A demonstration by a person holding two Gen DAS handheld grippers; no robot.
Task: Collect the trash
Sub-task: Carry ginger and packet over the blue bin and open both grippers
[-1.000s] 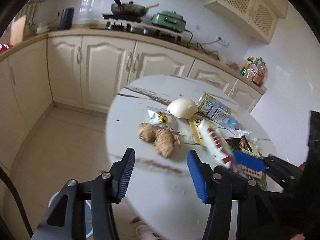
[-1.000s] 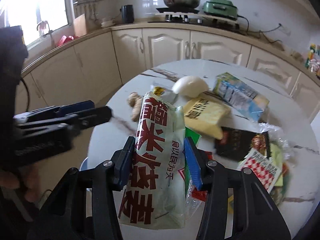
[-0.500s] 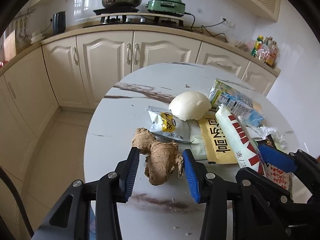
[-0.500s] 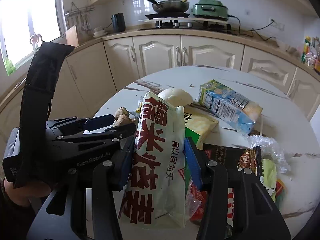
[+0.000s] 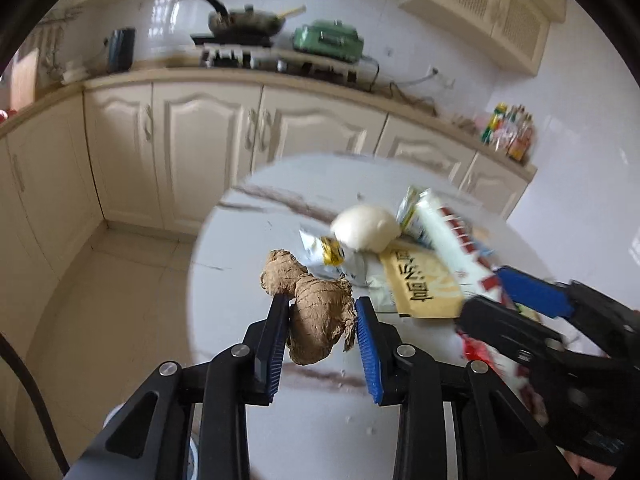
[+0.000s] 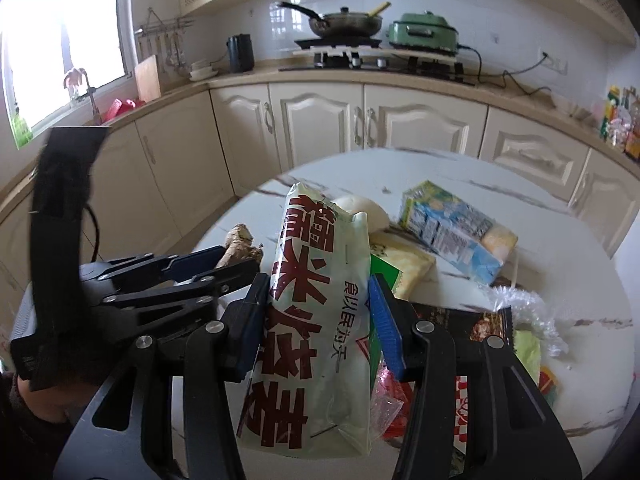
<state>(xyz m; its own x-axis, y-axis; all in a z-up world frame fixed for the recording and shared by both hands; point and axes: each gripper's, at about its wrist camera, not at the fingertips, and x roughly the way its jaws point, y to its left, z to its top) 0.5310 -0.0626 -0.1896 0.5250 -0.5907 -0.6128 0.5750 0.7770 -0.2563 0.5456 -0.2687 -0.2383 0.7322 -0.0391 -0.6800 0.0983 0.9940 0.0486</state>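
Your left gripper (image 5: 322, 318) has the ginger root (image 5: 310, 304) between its blue pads, and the jaws are closing on it. The near pad looks to be touching the root's side while the far one sits just beside the frayed end, so it is not yet a firm pinch. The root is knobbly, tan and dry-skinned, two lobes joined at a narrow waist, with a ragged fibrous edge on one side. It lies near the edge of the table (image 5: 248, 248), close to you.

Your right gripper (image 6: 316, 304) is clamped on a tall white packet (image 6: 316, 320) printed with large dark red characters. The packet stands nearly upright between the pads, its top reaching above them and its bottom hanging below.

Beyond the ginger lie a small silver and yellow wrapper (image 5: 332, 254), a white bun (image 5: 366, 226), a yellow packet (image 5: 420, 284) and a blue and green carton (image 6: 452, 232). A dark packet (image 6: 464, 324) and crumpled clear plastic (image 6: 528, 312) sit further over, by the right gripper.

The table is round, white marble with dark veins. Behind it, cream cabinets (image 6: 320, 120) run under a counter carrying a hob with a frying pan (image 6: 344, 24), a green cooker (image 6: 424, 34) and a black kettle (image 6: 240, 52). A window (image 6: 64, 44) lights the corner.
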